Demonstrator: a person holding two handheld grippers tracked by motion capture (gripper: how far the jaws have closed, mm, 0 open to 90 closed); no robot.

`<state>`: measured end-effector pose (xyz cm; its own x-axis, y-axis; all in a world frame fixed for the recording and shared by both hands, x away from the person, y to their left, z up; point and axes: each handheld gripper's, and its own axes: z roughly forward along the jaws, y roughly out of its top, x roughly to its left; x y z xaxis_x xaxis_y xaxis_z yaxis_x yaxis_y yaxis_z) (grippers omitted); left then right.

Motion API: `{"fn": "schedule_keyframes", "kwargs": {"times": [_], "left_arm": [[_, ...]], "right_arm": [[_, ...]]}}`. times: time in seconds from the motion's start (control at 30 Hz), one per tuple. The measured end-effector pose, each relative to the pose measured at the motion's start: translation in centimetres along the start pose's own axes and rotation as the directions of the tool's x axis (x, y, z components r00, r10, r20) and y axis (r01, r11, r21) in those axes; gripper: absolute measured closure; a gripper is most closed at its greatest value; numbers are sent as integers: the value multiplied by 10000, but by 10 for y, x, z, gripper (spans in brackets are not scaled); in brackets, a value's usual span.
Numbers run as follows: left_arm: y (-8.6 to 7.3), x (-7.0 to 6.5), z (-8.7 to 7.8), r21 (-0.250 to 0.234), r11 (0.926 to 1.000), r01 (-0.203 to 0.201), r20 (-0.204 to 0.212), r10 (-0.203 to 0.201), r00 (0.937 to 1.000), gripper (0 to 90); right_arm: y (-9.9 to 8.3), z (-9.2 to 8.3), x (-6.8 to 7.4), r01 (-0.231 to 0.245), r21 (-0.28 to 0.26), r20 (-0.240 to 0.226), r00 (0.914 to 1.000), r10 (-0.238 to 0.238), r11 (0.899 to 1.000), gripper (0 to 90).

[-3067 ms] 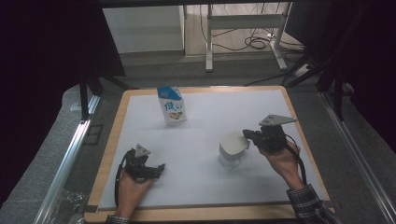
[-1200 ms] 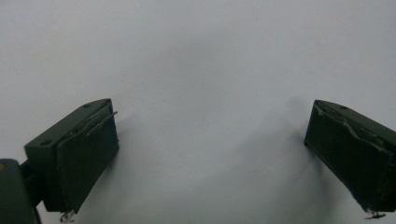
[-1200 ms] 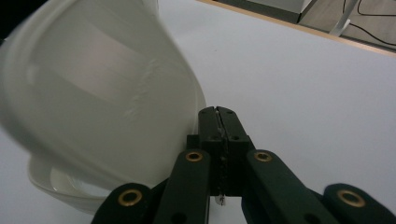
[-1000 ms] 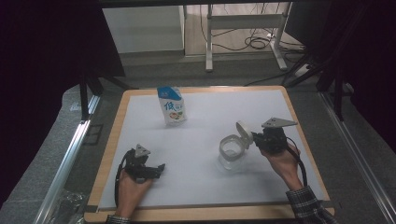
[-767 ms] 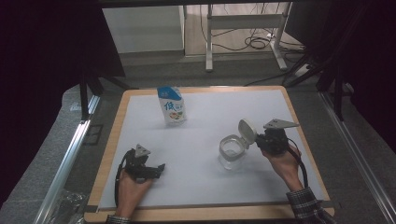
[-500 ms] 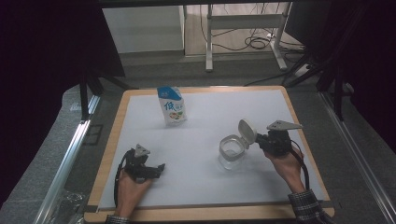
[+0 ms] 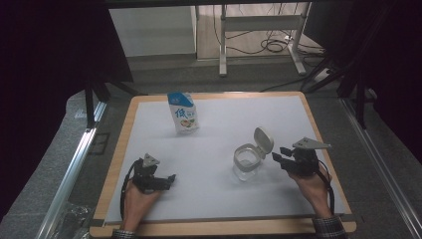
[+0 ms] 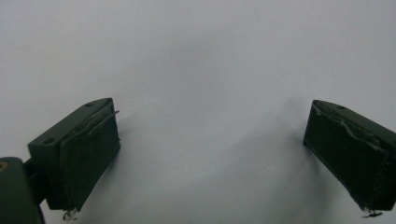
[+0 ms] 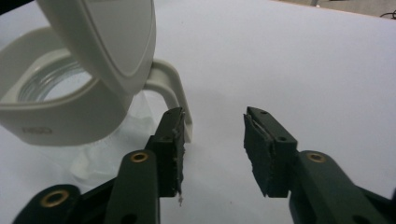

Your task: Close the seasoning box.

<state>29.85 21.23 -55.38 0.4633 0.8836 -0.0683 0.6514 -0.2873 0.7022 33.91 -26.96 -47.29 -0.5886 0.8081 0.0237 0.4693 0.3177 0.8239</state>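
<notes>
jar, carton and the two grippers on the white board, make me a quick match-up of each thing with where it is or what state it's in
Things
1. jar
2. carton
3. left gripper
4. right gripper

Places or states
A. stands upright toward the far side of the board
B. fingers apart over bare white surface, near the board's front left
C. flip lid tipped up, mouth uncovered
D. fingers apart just beside the jar's lid hinge, gripping nothing

Pairs: 1-C, 2-A, 3-B, 4-D
</notes>
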Motion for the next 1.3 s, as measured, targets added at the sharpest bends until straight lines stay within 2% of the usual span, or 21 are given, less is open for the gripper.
{"fn": "schedule_keyframes", "kwargs": {"times": [0.1,0.2,0.33,0.67,0.83,1.13,1.3], "left_arm": [[0,4,-2,-51,9999,109,248,-108,9996,51],[0,9,-4,-47,9998,178,239,-177,9996,55],[5,13,-6,-94,9997,207,422,-203,9989,58],[27,18,-12,-340,9993,-126,914,157,9957,60],[37,22,-14,-405,9992,0,1289,52,9916,78],[58,29,-16,-657,9976,-217,1449,311,9890,76],[70,32,-15,-758,9967,-285,1482,395,9882,76]], "right_arm": [[-3,-2,1,-17,2,32,10000,17,10000,541],[-8,-2,3,-125,89,-30,9999,126,9999,504],[-14,-1,5,-205,133,0,9998,205,9997,465],[-29,0,11,-105,92,37,9999,104,9999,409],[-39,3,11,-119,254,-114,9999,122,9996,396],[-49,4,8,-219,415,-21,9998,220,9989,362],[-53,7,9,-74,642,59,10000,70,9979,355]]}}
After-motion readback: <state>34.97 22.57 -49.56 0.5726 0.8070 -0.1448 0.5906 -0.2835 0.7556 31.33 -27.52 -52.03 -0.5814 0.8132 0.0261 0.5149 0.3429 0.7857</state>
